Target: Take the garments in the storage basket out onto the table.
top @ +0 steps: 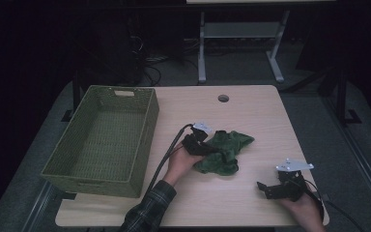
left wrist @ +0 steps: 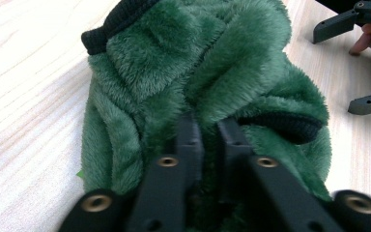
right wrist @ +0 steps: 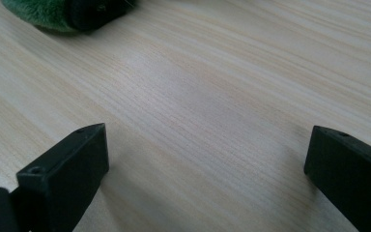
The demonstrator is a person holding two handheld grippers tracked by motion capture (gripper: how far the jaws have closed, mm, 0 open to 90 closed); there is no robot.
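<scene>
The left gripper (top: 207,147) pinches the green fleece (left wrist: 198,72) at its left edge, jaws nearly closed; the basket (top: 147,125) lies left. The right gripper (top: 270,189) rests wide open, empty.

fuzzy green garment (left wrist: 193,63), black-trimmed, apparently

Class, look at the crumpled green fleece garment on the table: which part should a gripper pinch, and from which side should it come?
Pinch a raised fold of the green fleece garment, coming from the basket side, where the left gripper already sits. The folds stand proud of the table, so narrow jaws can close around one; the flat edges probably offer less to pinch.
</scene>
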